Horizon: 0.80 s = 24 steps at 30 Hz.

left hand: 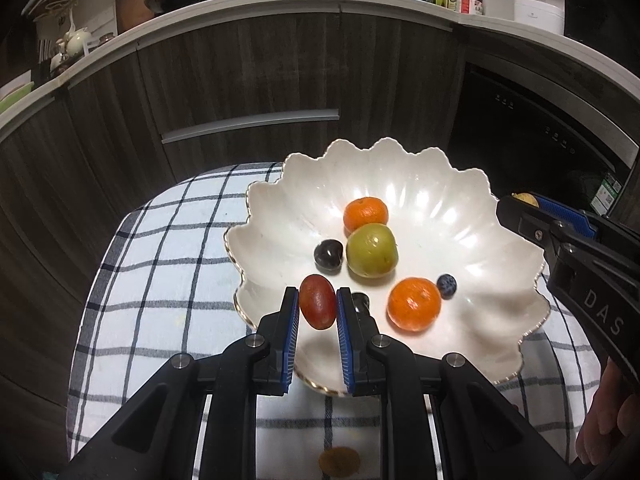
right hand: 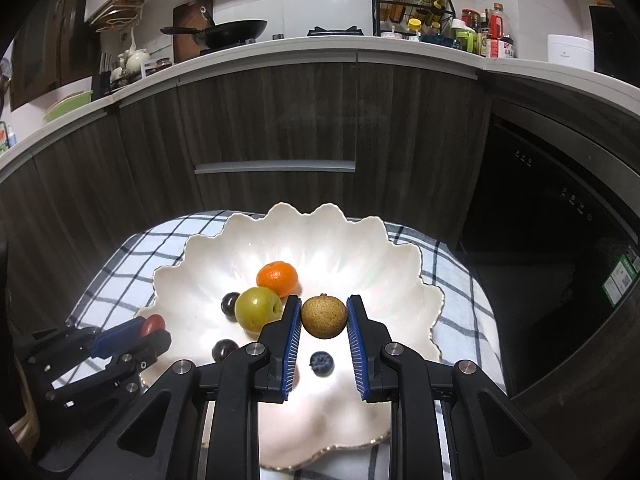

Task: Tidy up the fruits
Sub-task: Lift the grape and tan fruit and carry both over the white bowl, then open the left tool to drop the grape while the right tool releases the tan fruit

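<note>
Checked-cloth surface, white scalloped ceramic bowl. Left gripper pinched a soft, slippery red grape mid-body; right gripper clamped a light, rough brown longan, probably brittle-shelled.

White letters "DAS" stand on the black body of the right tool, read from the left wrist view at the right edge; the word runs on out of sight. A green and white sticker sits on the dark appliance front at the right, its print too small to read. The bottles and jars on the far tabletop carry red and white labels, also too small to read. The white cooker at the far right bears a small mark that cannot be made out.
</note>
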Tool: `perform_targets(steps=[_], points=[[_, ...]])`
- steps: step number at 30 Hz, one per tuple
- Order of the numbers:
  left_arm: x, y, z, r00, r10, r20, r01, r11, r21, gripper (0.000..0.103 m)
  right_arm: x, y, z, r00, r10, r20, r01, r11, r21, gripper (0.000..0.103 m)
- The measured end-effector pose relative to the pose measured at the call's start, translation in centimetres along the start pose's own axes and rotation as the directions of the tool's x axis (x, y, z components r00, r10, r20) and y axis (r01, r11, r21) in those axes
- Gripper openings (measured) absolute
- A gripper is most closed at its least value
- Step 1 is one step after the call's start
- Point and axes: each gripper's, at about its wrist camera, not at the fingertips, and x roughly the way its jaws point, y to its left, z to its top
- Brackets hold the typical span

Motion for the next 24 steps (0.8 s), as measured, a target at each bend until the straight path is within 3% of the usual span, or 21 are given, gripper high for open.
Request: perform_targets(steps=[12,13,15,17,21,24], points=[[1.5,0.7,0.8,1.0,-0.017,-0.017,0.017,1.0,-0.025,0.022,1.9,0.4,0.7,0.999,0.016,-0.031,-0.016,1.0,-0.015,0.025],[1.5,0.7,0.8,1.0,-0.015,-0.016,0.014,1.0,-0.025,0.027,1.9,0.5,0.8,0.999,0.016,-0.033,-0.017,1.0,-0.017,0.025],[1.2,0.8,0.7,1.0,-0.01,-0.002,0.01,0.999,-0.03,0.048,1.8,0.4,0.7,0.999,0.018,-0.027,-0.019,1.0,-0.02,0.025],[0.9,0.9,0.8,1.0,-0.001,0.012,0.001,0.999,-0.037,0.054,1.7,0.5,0.7,1.0,0.021,-0.022,-0.021,0.999,-0.026,0.026],[0.5,1.2,0.9,1.0,0.007,0.017,-0.006,0.999,-0.045,0.066,1.4,0.6,0.7,1.0,0.007,-0.014,-0.008,1.0,-0.023,0.055],[-0.3,1.4,0.9,0.999,0.029,0.032,-0.027,0.998,-0.055,0.082,0.7,0.4,0.8,1.0,-0.008,0.003,0.008,1.0,-0.016,0.063]])
